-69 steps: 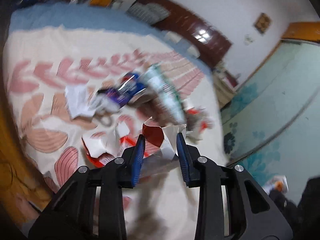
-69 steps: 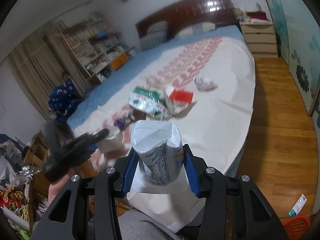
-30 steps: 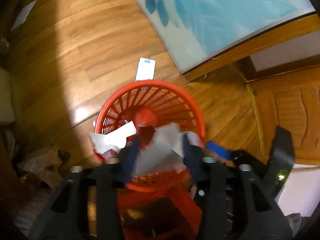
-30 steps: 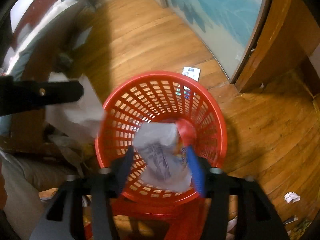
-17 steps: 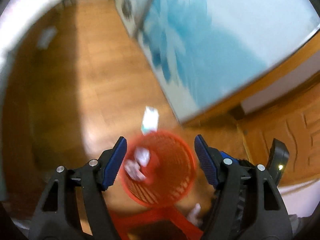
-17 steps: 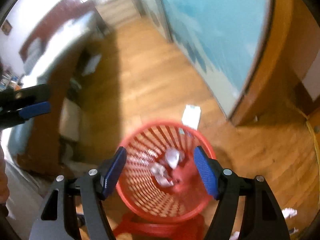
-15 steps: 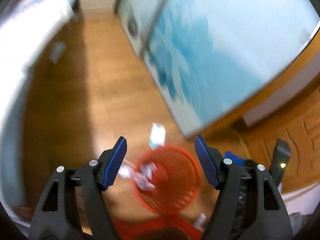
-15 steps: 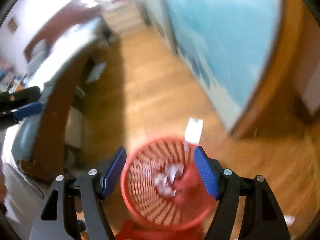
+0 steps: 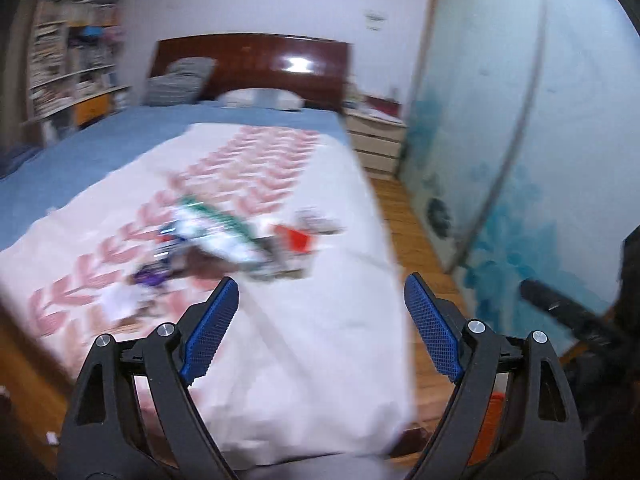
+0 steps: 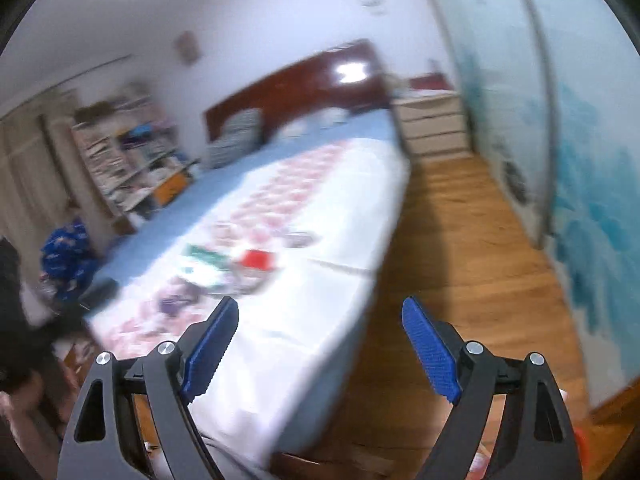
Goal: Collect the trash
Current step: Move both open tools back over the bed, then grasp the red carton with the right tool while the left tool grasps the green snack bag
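Observation:
Several pieces of trash lie in a blurred heap on the bed's white and pink cover: a green and white bag (image 9: 216,232), a red and white packet (image 9: 294,238), purple wrappers (image 9: 150,276) and white paper (image 9: 120,304). The heap also shows in the right wrist view, with the green and white bag (image 10: 204,260) beside the red packet (image 10: 256,258). My left gripper (image 9: 320,316) is open and empty, held above the near end of the bed. My right gripper (image 10: 318,340) is open and empty over the bed's right edge. The basket is mostly hidden.
The bed (image 9: 312,360) has a dark wooden headboard (image 9: 256,64). Bookshelves (image 10: 128,160) stand on the left, a nightstand (image 10: 432,124) at the back. A wooden floor strip (image 10: 460,248) runs between the bed and a blue painted wall (image 10: 592,200). An orange-red basket edge (image 9: 490,420) peeks behind my left gripper.
Both grippers let their trash go into the red basket and opened. They have since swung up from the basket to face the bed.

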Available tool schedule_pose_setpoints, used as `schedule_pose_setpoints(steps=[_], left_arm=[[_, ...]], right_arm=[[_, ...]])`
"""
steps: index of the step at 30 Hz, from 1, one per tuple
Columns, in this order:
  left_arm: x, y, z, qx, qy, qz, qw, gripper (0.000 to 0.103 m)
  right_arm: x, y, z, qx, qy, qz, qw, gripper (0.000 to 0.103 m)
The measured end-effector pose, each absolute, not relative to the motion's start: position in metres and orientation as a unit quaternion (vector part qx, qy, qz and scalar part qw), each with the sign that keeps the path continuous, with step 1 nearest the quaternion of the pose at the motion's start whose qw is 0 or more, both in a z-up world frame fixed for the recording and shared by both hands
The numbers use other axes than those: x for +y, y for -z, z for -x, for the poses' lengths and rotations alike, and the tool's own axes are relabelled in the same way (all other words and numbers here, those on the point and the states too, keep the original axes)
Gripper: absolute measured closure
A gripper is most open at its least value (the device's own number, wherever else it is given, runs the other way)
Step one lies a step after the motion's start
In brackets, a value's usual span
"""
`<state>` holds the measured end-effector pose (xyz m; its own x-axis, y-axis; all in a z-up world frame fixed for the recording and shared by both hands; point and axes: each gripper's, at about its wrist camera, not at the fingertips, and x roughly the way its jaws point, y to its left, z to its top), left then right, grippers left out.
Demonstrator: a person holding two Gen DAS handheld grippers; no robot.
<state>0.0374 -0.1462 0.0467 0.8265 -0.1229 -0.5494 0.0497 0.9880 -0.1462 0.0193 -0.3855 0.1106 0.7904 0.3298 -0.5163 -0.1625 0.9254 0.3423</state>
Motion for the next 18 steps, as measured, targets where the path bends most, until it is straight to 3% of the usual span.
schedule_pose_setpoints(steps=[8, 18], left_arm=[[-0.09, -0.002, -0.026, 0.299, 0.024, 0.093, 0.949, 0.019], [-0.071, 0.013, -0.026, 0.292, 0.023, 0.124, 0.948, 0.019]], right_arm=[[-0.271, -0.079, -0.007, 0.321, -0.169, -0.091, 0.927, 0.02], [-0.287, -0.05, -0.032, 0.351, -0.176, -0.094, 0.915, 0.022]])
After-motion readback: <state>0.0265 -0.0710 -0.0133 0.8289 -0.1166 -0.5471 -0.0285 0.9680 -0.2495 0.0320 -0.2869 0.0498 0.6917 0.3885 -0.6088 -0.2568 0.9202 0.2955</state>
